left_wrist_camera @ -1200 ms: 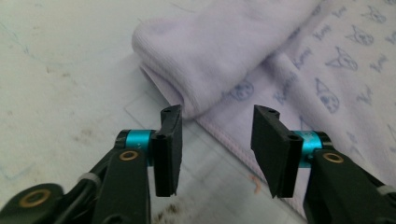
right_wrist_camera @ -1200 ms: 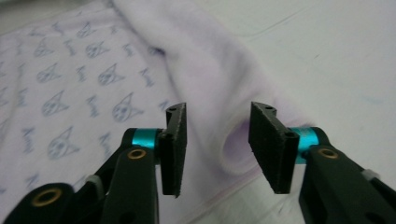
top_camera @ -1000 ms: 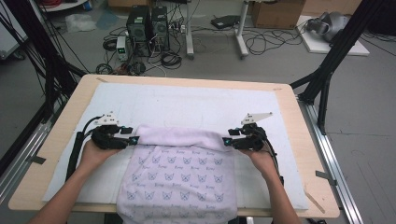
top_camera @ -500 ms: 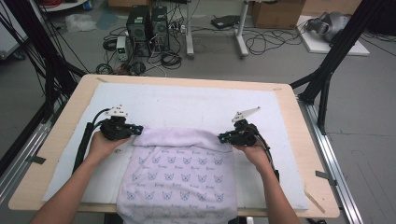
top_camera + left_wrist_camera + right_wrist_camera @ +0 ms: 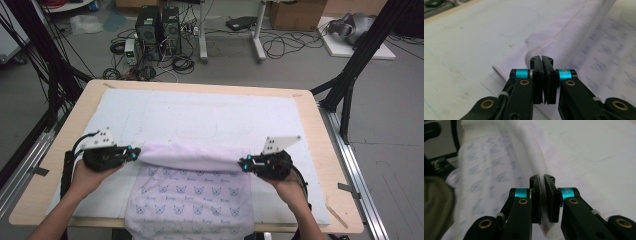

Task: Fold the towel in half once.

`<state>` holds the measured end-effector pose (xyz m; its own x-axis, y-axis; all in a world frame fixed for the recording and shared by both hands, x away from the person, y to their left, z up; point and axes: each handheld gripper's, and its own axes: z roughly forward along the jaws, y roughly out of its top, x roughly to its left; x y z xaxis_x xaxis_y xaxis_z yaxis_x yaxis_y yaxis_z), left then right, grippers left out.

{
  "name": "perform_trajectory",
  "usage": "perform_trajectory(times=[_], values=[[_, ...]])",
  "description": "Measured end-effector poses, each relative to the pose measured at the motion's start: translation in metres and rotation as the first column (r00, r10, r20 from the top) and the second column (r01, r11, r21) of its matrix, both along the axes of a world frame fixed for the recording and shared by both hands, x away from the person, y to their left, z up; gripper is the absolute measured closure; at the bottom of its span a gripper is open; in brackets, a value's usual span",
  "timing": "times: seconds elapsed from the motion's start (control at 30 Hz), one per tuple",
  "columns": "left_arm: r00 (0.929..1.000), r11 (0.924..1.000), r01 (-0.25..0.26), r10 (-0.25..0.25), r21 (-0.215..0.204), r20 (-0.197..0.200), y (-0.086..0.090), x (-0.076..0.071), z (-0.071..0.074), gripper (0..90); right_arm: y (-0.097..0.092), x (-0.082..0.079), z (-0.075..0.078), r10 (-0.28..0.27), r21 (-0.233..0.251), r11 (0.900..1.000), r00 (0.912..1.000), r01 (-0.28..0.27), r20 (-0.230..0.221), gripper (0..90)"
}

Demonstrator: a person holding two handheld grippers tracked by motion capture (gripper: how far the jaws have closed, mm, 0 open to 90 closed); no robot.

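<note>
One towel (image 5: 190,200), fold crosswise

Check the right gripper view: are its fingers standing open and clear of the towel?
No: the right gripper has its fingers closed on the towel, with its white edge pinched between them.

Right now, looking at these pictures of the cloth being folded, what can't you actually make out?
- The printed towel: its near end is cut off by the bottom edge of the high view.
- Its small printed motifs: too small in the high view and blurred in both gripper views.
- The towel corner inside the right hand-held gripper: covered by the shut jaws.
- The left hand-held gripper: whether cloth sits between its jaws is unclear.
</note>
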<state>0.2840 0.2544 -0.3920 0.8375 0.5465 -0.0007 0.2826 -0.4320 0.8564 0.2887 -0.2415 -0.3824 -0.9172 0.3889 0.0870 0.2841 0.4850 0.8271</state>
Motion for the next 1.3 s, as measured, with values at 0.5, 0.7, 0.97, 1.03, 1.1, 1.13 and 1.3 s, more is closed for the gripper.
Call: perform_trajectory(times=[0.5,0.7,0.97,1.03,1.1,1.13,1.3], values=[[0.9996,0.9998,-0.004,0.004,0.019,-0.028,-0.011,0.011,-0.011,61.5,-0.001,0.002,-0.012,-0.029,-0.017,0.9994,0.9994,0.028,-0.021,60.8],[0.995,0.9968,-0.068,0.071,0.042,-0.07,-0.021,0.049,-0.021,56.5,-0.008,0.044,-0.023,-0.135,-0.047,0.9899,0.9908,0.134,-0.011,53.7],[0.9789,0.9916,-0.1,0.113,0.081,-0.17,-0.025,0.076,-0.042,55.0,-0.013,0.085,-0.054,-0.203,-0.081,0.9777,0.9716,0.194,-0.122,45.7],[0.9844,0.9914,-0.079,0.094,0.104,-0.149,-0.027,0.072,-0.042,78.9,-0.01,0.087,-0.059,-0.162,-0.087,0.985,0.9728,0.149,-0.166,62.4],[0.9882,0.9905,-0.087,0.1,0.106,-0.117,-0.025,0.067,-0.037,83.9,-0.006,0.086,-0.06,-0.109,-0.094,0.9913,0.9761,0.092,-0.188,82.0],[0.9885,0.9894,-0.106,0.116,0.1,-0.098,-0.023,0.063,-0.034,84.5,-0.004,0.084,-0.057,-0.101,-0.113,0.9902,0.9795,0.082,-0.174,84.3],[0.9883,0.9904,-0.132,0.135,0.04,-0.071,-0.011,0.049,-0.023,82.2,-0.01,0.072,-0.035,-0.165,-0.115,0.9806,0.9851,0.159,-0.048,85.6]])
